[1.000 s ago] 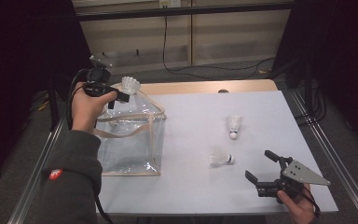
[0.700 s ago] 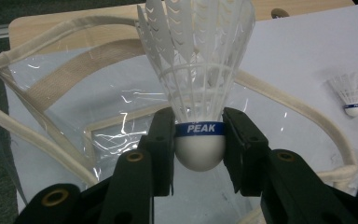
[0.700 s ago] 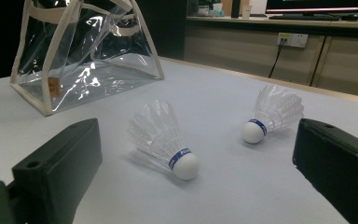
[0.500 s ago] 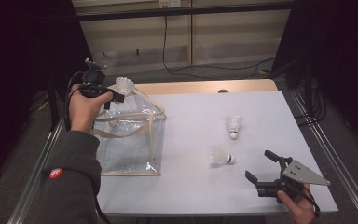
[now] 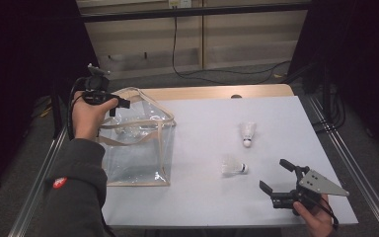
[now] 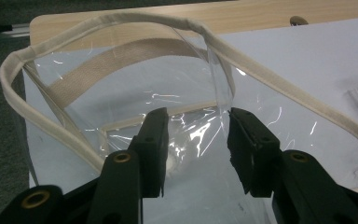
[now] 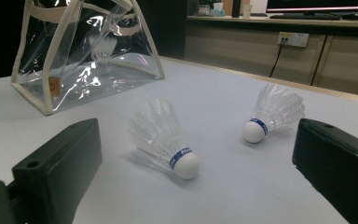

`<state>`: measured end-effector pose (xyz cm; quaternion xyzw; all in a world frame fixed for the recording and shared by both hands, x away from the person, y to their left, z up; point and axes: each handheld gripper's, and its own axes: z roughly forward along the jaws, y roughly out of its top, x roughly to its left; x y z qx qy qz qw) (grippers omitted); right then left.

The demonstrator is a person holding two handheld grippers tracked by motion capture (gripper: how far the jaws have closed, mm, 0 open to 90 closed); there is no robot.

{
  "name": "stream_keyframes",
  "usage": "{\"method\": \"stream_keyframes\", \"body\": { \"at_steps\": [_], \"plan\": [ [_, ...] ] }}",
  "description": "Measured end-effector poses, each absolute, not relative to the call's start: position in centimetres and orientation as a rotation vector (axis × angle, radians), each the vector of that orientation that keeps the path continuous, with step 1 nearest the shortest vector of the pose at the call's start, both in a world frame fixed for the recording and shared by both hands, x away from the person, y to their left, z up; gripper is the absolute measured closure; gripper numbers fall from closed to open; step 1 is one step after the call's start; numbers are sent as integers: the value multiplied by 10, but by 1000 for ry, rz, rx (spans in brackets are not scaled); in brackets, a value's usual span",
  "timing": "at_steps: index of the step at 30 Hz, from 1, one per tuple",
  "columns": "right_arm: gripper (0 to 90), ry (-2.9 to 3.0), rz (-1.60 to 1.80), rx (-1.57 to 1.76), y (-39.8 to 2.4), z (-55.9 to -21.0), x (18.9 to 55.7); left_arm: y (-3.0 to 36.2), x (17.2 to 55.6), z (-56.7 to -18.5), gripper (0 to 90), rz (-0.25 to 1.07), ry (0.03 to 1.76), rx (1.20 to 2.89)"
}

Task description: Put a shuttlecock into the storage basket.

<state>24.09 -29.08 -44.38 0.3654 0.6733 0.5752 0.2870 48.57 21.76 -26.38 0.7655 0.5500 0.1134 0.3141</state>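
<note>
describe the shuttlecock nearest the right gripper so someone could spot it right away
On the white table, right of the clear bag, two shuttlecocks lie in the open. This shuttlecock is the nearer one, just ahead of the right gripper. It lies crosswise, cork toward the right edge; the other shuttlecock points its cork at the person.

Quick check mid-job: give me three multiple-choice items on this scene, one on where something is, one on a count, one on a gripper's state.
1. Where is the left gripper?
A. Over the open top of the clear bag
B. Beside the shuttlecocks
C. Off the table's right edge

2. How many shuttlecocks lie on the bare table?
A. One
B. Two
C. Four

3. How do the right gripper jaws stand?
A. Shut on a shuttlecock
B. Shut on the bag's trim
C. Open, with nothing between them

Key: 1 A, its jaws look down into the bag's mouth; 2 B, a near shuttlecock and a far shuttlecock lie there; 3 C, the jaws stand wide, short of the near one.
</note>
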Motion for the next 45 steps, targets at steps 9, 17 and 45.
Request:
{"method": "stream_keyframes", "body": {
  "at_steps": [9,17,45],
  "plan": [
    [14,1800,1535,972,-291,-444,241,215,483,-261,560,271,1425,2006],
    [14,1797,1537,972,-291,-444,241,212,477,-255,518,217,1362,2018],
    [14,1796,1537,972,-291,-443,241,179,459,-240,415,76,1151,2087]
  ]
}}
